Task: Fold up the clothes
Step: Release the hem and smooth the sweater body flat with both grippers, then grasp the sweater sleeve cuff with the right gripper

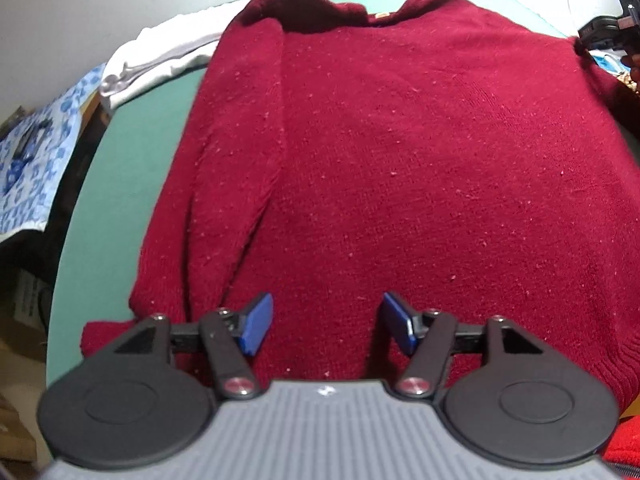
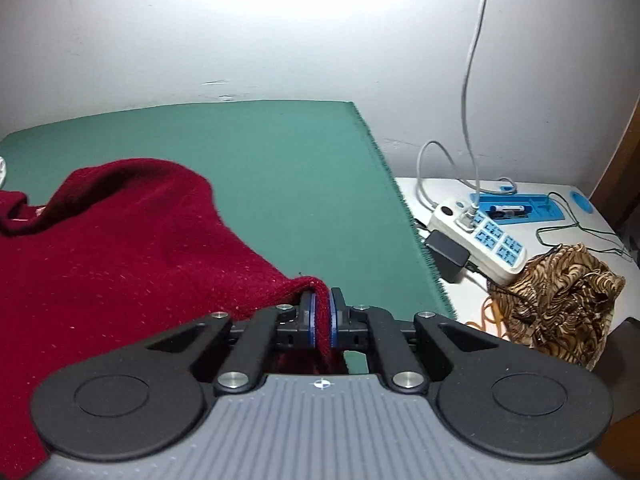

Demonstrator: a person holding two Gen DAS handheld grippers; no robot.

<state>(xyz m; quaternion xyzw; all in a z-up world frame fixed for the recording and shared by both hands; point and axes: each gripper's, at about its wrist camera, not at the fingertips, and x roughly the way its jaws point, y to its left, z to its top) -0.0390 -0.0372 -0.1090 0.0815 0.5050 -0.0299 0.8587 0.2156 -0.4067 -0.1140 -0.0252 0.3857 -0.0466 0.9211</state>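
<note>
A dark red knitted sweater (image 1: 400, 160) lies flat on the green table cover (image 1: 132, 152), its collar at the far end and one sleeve folded in along its left side. My left gripper (image 1: 328, 324) hangs open just above the sweater's near hem, blue pads apart with only flat cloth beneath them. In the right wrist view the same red sweater (image 2: 120, 248) fills the left, and my right gripper (image 2: 322, 316) is shut on a pinched edge of it, the cloth rising between the blue pads. The right gripper (image 1: 612, 28) also shows at the left wrist view's far right edge.
White cloth (image 1: 160, 60) lies bunched at the table's far left, with blue patterned fabric (image 1: 36, 160) beyond it. Right of the green cover (image 2: 280, 168) stand a white power strip (image 2: 480, 236) with cables, a blue tray (image 2: 516, 208) and crumpled brown patterned cloth (image 2: 560, 300).
</note>
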